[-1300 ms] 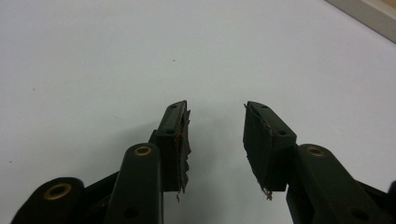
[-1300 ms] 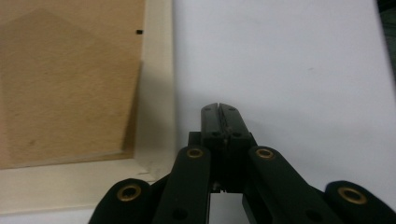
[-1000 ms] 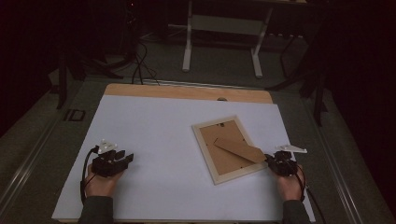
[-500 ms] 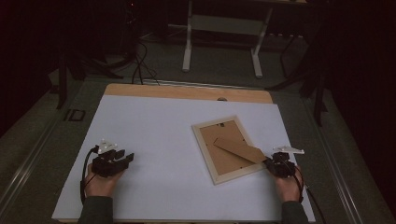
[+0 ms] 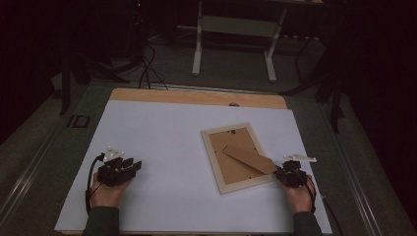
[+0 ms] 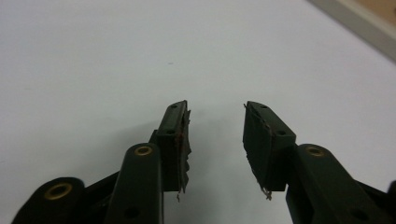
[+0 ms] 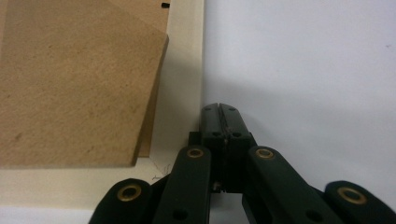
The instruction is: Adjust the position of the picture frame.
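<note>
White board (image 5: 162, 147) covers most of the table, and a strip of bare wood (image 5: 196, 96) shows along its far edge. On the right half of the board lies a picture frame (image 5: 211, 152), face down and turned at an angle, with its brown back panel up. A brown cardboard stand (image 5: 250, 159) lies across this back and reaches over the frame's right edge.

Both forearms come in from the near edge and both hands rest low on the board. The right hand (image 5: 300, 194) holds the right gripper (image 5: 281, 173) pointing toward the frame's near right corner. In the right gripper view its jaws are pressed together with nothing between them, and the tip is just beside the pale border of the frame (image 7: 184, 84); the stand (image 7: 70, 88) lies to its left. Whether the tip touches the frame I cannot tell.

The left hand (image 5: 109, 189) holds the left gripper (image 5: 135, 165) well apart from the frame, on the bare left side of the board. Its jaws have just been closing, but they stand apart, with only white surface (image 6: 140, 56) between them. Worn pads (image 6: 183, 140) show frayed edges.
</note>
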Available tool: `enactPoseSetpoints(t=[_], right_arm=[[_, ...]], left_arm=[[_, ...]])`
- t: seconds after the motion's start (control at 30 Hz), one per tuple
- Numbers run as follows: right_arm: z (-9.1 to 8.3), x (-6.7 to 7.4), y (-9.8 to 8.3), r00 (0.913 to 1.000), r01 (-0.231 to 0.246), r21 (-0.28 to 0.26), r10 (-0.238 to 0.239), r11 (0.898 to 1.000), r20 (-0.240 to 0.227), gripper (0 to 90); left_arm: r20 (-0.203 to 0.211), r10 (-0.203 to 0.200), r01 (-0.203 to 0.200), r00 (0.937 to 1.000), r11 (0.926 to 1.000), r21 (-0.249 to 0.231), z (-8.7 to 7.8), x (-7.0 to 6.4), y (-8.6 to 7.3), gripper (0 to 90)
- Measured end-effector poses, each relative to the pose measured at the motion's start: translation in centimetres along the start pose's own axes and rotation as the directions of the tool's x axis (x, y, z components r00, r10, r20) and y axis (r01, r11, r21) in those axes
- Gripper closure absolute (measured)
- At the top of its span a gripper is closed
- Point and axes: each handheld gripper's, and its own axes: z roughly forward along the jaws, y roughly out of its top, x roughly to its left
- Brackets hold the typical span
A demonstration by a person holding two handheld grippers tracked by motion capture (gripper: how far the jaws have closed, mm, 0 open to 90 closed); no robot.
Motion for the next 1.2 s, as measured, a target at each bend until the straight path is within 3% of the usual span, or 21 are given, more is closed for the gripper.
enactPoseSetpoints(t=[0.17,0.57,0.7,0.83,1.2], right_arm=[[0.1,0.3,0.0,0.9997,-0.002,0.002,0.002,1.000,-0.022,90.0],[0.6,1.2,0.3,0.9960,0.010,0.007,-0.010,1.000,-0.089,90.0],[0.7,1.5,0.4,0.9945,0.018,0.011,-0.017,1.000,-0.103,89.9],[0.8,1.9,0.4,0.9927,0.030,0.013,-0.029,0.999,-0.117,90.0],[1.2,3.7,0.7,0.9812,0.114,0.012,-0.111,0.993,-0.158,90.0]], left_arm=[[-0.005,0.011,-0.011,0.9999,0.9999,0.000,-0.1,-0.2,0.0,68.5],[0.031,0.041,-0.040,0.9987,0.9992,-0.006,-0.1,-0.8,0.1,73.0],[0.053,0.033,-0.032,0.9980,0.9994,-0.009,-0.2,-0.8,0.1,75.3],[0.051,0.028,-0.028,0.9983,0.9995,-0.012,-0.1,-0.8,0.1,75.6],[0.036,0.032,-0.032,0.9988,0.9994,-0.011,0.0,-0.7,0.1,72.8]])
